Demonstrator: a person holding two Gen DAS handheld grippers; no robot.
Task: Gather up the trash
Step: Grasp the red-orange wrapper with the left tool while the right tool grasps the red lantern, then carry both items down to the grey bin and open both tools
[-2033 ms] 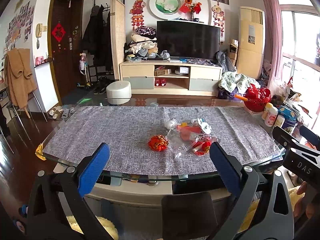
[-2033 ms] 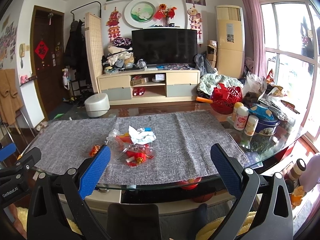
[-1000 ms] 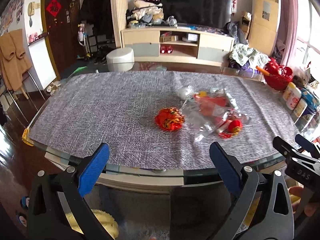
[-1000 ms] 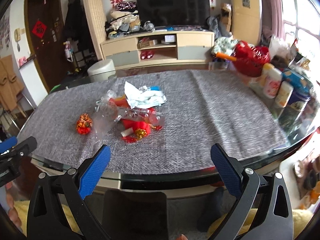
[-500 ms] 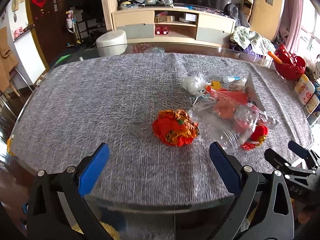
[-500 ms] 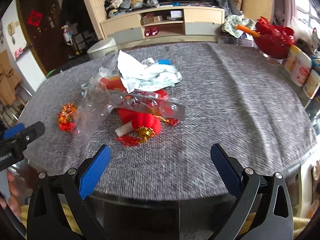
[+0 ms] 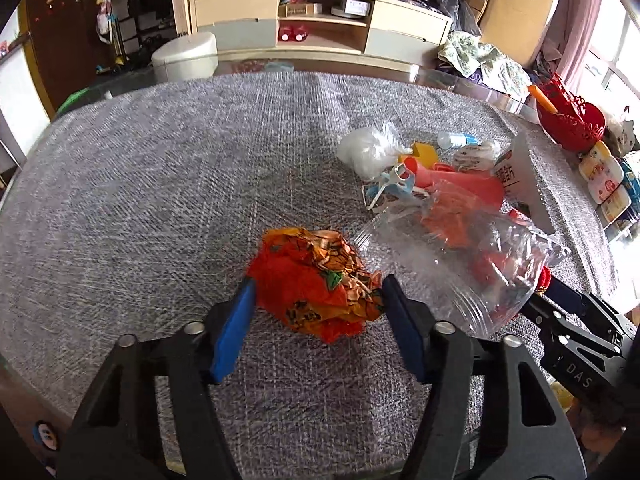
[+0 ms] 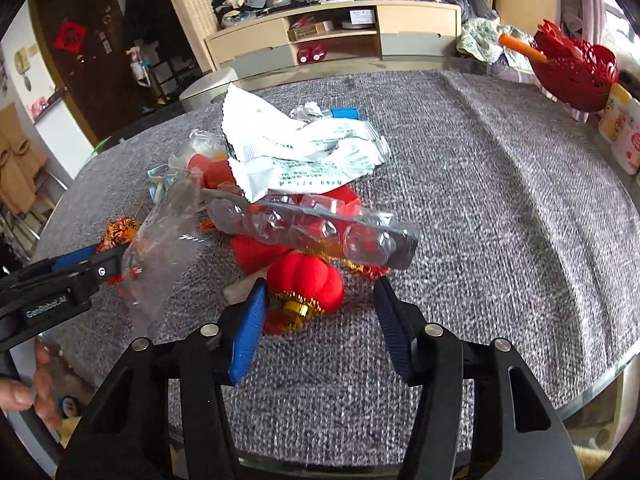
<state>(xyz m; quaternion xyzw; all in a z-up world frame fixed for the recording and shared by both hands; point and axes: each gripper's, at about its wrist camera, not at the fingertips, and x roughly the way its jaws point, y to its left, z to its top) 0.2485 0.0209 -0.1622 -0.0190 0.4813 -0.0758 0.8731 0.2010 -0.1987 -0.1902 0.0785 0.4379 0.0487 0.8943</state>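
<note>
Two grippers are down at the trash together, one item each, which is why I have them spread apart across the grey table mat.

My left gripper straddles the crumpled red-and-orange wrapper, which sits alone on the mat just left of the main pile. Its jaws have just been closing with the wrapper between them. Both blue pads now sit right against the ball's sides, though I can't tell whether they squeeze it yet or only touch. I picked it first because it lies clear of the rest.

My right gripper reaches for the small red lantern ornament at the near edge of the pile. Those jaws have also just been closing. The left pad is against the lantern, while the right pad stands clear with mat showing between, so nothing is held there yet.

Behind the lantern, the clear blister tray and the white printed wrapper lie stacked on top. I come in low and from the front to avoid dragging them. The clear plastic bag between both grippers could snag.
</note>
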